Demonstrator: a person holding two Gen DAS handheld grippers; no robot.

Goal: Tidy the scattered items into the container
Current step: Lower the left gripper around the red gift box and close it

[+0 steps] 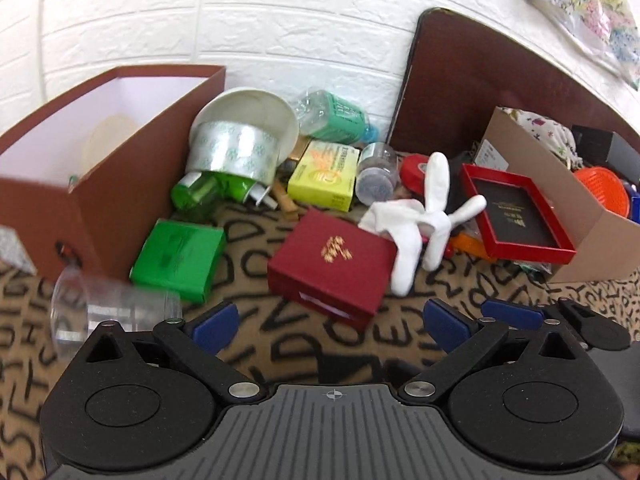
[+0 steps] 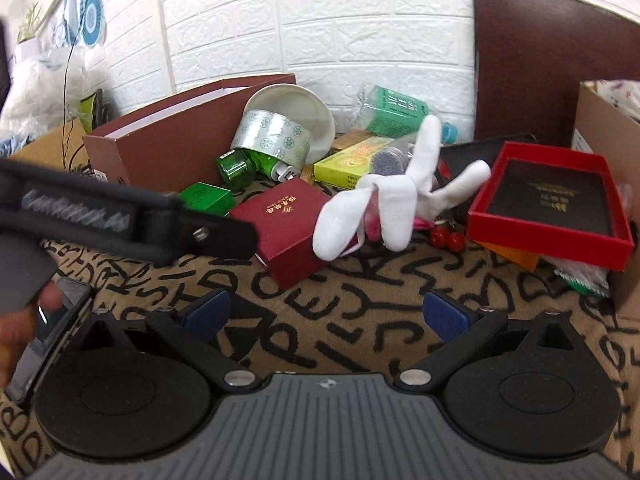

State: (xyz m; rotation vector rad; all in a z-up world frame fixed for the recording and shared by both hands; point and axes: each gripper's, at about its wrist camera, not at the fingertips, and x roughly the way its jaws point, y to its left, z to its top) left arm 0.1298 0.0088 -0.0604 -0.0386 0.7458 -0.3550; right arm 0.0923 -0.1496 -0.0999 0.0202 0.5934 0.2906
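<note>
A brown box with a white inside [image 1: 132, 168] stands open at the left; it also shows in the right wrist view [image 2: 160, 148]. Scattered on the lettered cloth: a dark red gift box [image 1: 332, 264] [image 2: 280, 232], a green box [image 1: 180, 258] [image 2: 206, 198], a white glove [image 1: 420, 216] [image 2: 392, 200], a yellow-green carton [image 1: 324, 176], a tape roll [image 1: 236, 152], a green bottle [image 1: 200, 196], a clear cup [image 1: 116, 312]. My left gripper [image 1: 330, 324] is open, just short of the red gift box. My right gripper [image 2: 326, 316] is open and empty, further back.
A red lid tray [image 1: 516, 216] [image 2: 552, 204] leans on a cardboard box [image 1: 592, 216] at the right. A dark brown board [image 1: 480, 80] stands against the white brick wall. A white bowl [image 1: 248, 120] and a plastic bottle [image 1: 336, 116] lie at the back. The left gripper's body [image 2: 120, 216] crosses the right wrist view.
</note>
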